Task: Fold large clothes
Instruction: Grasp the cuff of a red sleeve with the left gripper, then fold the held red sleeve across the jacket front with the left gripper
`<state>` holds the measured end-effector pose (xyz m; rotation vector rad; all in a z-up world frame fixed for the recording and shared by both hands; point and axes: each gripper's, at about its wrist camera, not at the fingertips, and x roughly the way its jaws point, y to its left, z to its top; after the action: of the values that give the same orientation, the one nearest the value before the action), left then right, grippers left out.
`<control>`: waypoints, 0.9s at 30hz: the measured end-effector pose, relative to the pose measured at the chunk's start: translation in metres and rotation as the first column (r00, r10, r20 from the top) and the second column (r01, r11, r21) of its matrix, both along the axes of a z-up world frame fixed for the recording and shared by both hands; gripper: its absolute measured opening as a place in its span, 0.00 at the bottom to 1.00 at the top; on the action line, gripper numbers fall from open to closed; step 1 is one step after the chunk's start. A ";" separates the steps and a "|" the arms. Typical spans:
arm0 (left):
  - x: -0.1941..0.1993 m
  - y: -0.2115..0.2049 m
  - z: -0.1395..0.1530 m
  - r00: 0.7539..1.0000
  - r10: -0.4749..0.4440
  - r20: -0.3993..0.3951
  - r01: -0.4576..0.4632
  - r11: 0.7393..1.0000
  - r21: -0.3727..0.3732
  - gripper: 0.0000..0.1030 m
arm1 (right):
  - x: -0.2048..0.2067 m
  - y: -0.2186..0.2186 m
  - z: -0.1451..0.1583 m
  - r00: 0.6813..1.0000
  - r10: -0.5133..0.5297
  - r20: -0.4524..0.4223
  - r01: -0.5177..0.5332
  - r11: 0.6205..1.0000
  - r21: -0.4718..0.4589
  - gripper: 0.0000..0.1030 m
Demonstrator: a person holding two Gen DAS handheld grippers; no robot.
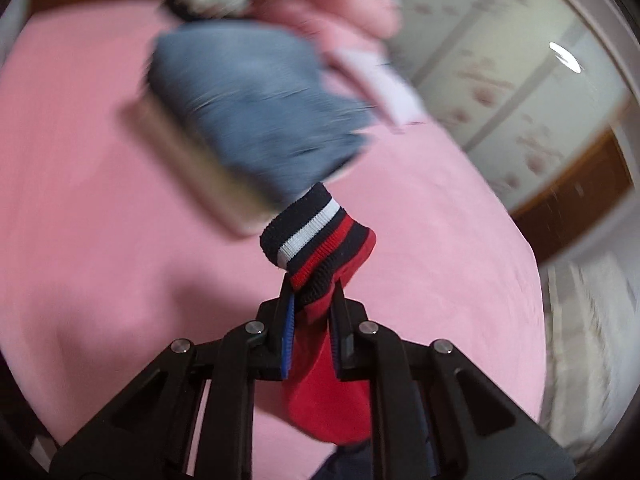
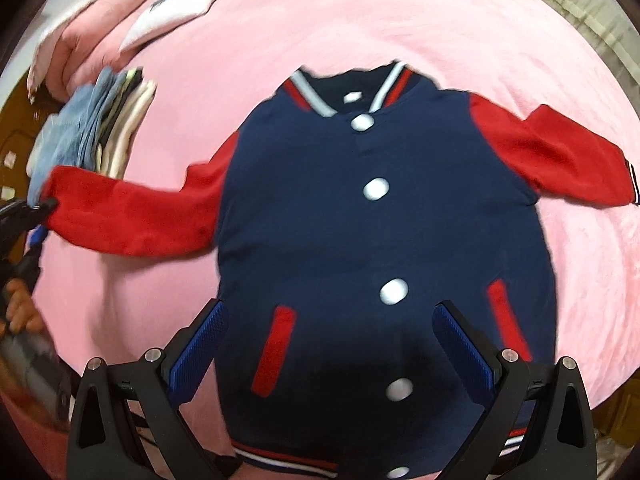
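A: Jacket (image 2: pixel 384 240) is being laid flat on the pink bed (image 2: pixel 280 32); striped cuff (image 1: pixel 316 236) is being pinched by left gripper (image 1: pixel 312 320) jaws.

B: Right gripper (image 2: pixel 328 344) is being held wide above hem. Clothes stack (image 2: pixel 104 120) at far left is being crowded; toppling likely if the sleeve is swung.

Black tongs (image 2: pixel 328 344), blue ribbed pads (image 2: pixel 460 344), silver screws (image 2: pixel 509 355).

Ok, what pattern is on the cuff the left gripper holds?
Navy ribbed cuff with white and red stripes, on a red sleeve; clearest in the left wrist view.
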<state>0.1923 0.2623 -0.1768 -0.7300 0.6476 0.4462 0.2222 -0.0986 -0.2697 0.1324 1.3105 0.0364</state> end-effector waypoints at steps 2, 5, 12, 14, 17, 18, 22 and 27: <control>0.022 -0.040 0.022 0.997 -0.072 0.028 0.070 0.995 0.077 0.11 | 0.009 -0.021 0.004 1.000 -0.012 0.023 0.012 1.000 0.009 1.00; 0.041 -0.097 0.042 0.982 -0.182 0.040 0.173 0.971 0.167 0.11 | 0.020 -0.053 0.009 0.999 -0.013 0.052 0.013 1.000 0.002 1.00; 0.057 -0.249 0.028 0.913 -0.406 -0.033 0.407 0.906 0.111 0.12 | 0.044 -0.133 0.017 0.992 -0.063 0.110 0.062 0.998 0.011 1.00; 0.063 -0.287 0.010 0.873 -0.480 -0.086 0.485 0.874 0.040 0.17 | 0.048 -0.153 0.014 0.991 -0.080 0.109 0.078 0.997 0.019 1.00; 0.074 -0.331 -0.014 0.785 -0.590 -0.188 0.582 0.807 -0.102 0.40 | 0.055 -0.181 0.004 0.990 -0.116 0.084 0.114 0.993 0.029 1.00; 0.077 -0.340 -0.020 0.758 -0.619 -0.206 0.604 0.785 -0.137 0.47 | 0.057 -0.188 0.002 0.989 -0.128 0.075 0.125 0.991 0.040 1.00; 0.069 -0.348 -0.022 0.757 -0.611 -0.233 0.602 0.790 -0.118 0.69 | 0.058 -0.206 -0.009 0.986 -0.163 0.037 0.157 0.980 0.123 1.00; 0.059 -0.301 -0.034 0.806 -0.508 -0.305 0.503 0.858 -0.103 0.72 | 0.067 -0.188 -0.031 0.994 -0.104 -0.041 0.111 0.954 0.279 0.85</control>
<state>0.2516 -0.0389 -0.2108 -0.4712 1.1229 0.0579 0.2889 -0.2868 -0.3007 0.4480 1.3175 0.1282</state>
